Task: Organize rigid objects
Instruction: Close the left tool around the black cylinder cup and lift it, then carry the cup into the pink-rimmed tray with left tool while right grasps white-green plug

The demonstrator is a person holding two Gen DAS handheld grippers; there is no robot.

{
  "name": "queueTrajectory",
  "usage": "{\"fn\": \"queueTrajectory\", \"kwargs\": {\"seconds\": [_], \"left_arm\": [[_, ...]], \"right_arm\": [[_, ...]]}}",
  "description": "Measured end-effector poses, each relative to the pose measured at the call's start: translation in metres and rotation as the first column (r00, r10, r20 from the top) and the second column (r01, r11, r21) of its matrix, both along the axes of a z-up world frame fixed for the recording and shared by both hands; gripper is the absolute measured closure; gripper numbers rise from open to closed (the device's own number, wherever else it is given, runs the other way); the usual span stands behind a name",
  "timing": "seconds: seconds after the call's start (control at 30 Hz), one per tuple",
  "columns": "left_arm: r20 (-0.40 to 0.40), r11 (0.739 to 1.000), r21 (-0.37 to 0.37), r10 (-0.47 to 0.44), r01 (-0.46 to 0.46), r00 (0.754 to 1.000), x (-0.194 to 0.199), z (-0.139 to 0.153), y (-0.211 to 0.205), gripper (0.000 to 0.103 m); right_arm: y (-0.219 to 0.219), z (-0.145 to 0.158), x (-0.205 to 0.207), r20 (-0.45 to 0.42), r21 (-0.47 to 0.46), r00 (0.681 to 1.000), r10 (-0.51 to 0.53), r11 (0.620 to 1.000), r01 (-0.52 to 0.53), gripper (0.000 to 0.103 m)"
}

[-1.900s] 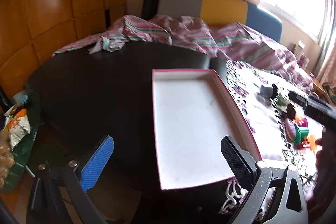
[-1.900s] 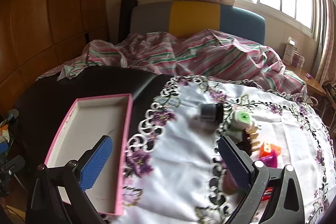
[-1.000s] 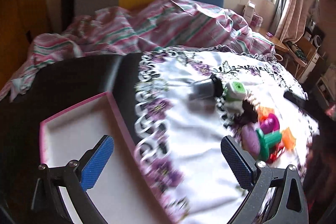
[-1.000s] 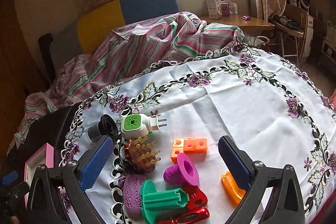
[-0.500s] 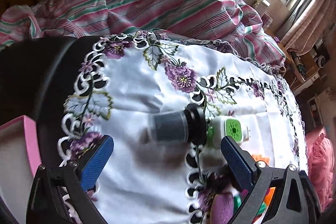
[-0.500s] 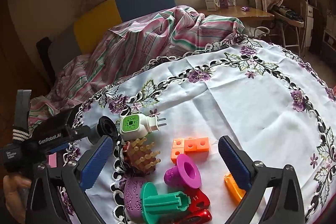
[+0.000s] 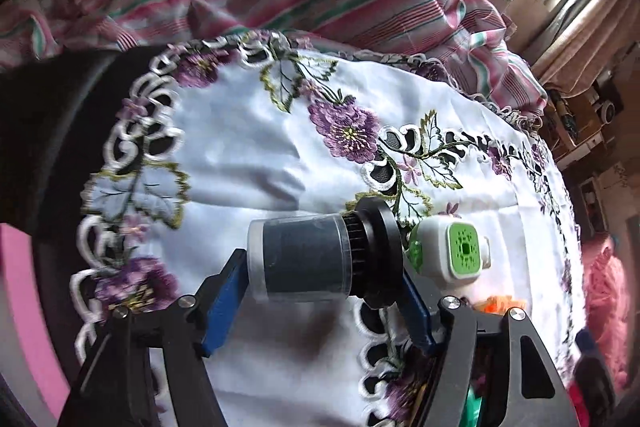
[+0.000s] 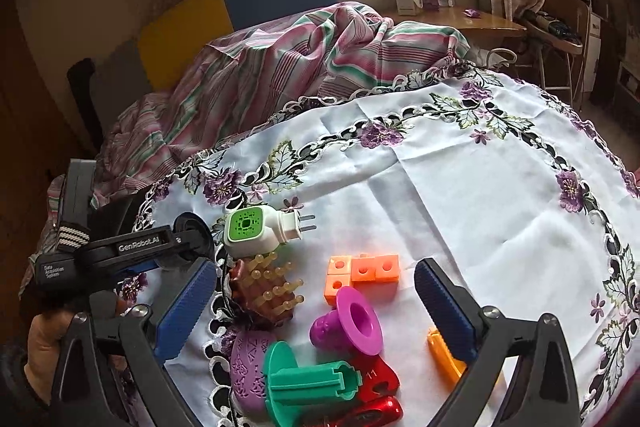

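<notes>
In the left wrist view, a pink box (image 7: pixel 16 291) edge shows far to the left of the left gripper (image 7: pixel 320 301). Its blue ribbed jaws have just been closing. A round jar (image 7: pixel 304 259) lies on its side between them. The left pad touches the clear end and the right pad touches the wide black cap, so the jar is gripped. The jar is smooth and clear, with dark stuff inside. Just right of the cap lies a white plug (image 7: pixel 448 253) with a green square face. All rest on a white cloth (image 7: pixel 248 155) stitched with purple flowers.

In the right wrist view, the right gripper (image 8: pixel 316 301) stands wide open and holds nothing. Left of it a hand (image 8: pixel 44 343) holds the other tool. Between its pads lie a brown bumpy comb (image 8: pixel 268 287), orange blocks (image 8: pixel 362 273) and a purple spool (image 8: pixel 348 323). Near the right pad lies an orange curved piece (image 8: pixel 442 353).
</notes>
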State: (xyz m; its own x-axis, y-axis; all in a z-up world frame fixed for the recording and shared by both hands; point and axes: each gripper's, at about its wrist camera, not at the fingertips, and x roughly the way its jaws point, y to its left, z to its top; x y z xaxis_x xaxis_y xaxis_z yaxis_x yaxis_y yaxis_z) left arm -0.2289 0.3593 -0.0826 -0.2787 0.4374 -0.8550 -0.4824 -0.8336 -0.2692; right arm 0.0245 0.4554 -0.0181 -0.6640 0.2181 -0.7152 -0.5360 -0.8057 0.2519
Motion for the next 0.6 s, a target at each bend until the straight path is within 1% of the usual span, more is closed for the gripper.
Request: {"fn": "queueTrajectory", "kwargs": {"seconds": [0.07, 0.13, 0.23, 0.33, 0.47, 0.6], "left_arm": [[-0.061, 1.000, -0.014, -0.012, 0.011, 0.998, 0.013, 0.011, -0.012, 0.033], [-0.116, 1.000, -0.015, -0.026, 0.024, 0.993, 0.026, 0.026, -0.026, 0.033], [-0.224, 0.999, -0.031, -0.043, 0.037, 0.974, 0.054, 0.049, -0.049, 0.033], [-0.303, 0.999, -0.039, -0.037, 0.026, 0.952, 0.076, 0.067, -0.077, 0.033], [-0.367, 0.999, -0.042, -0.005, -0.011, 0.930, 0.098, 0.083, -0.113, 0.033], [-0.375, 0.998, -0.018, 0.052, -0.064, 0.926, 0.112, 0.091, -0.151, 0.033]], "right_arm": [[0.001, -0.002, -0.001, 0.011, -0.011, 1.000, 0.000, 1.000, 0.000, 0.005], [0.002, -0.005, -0.001, 0.019, -0.024, 1.000, 0.002, 1.000, -0.002, 0.005], [0.001, -0.005, -0.001, 0.027, -0.013, 1.000, -0.001, 1.000, 0.001, 0.005], [-0.001, -0.007, -0.002, 0.043, -0.007, 0.999, 0.005, 1.000, -0.005, 0.005], [-0.007, -0.011, -0.005, 0.068, 0.010, 0.997, 0.019, 1.000, -0.020, 0.005], [-0.015, -0.013, -0.008, 0.086, 0.040, 0.996, 0.038, 0.998, -0.042, 0.005]]}}
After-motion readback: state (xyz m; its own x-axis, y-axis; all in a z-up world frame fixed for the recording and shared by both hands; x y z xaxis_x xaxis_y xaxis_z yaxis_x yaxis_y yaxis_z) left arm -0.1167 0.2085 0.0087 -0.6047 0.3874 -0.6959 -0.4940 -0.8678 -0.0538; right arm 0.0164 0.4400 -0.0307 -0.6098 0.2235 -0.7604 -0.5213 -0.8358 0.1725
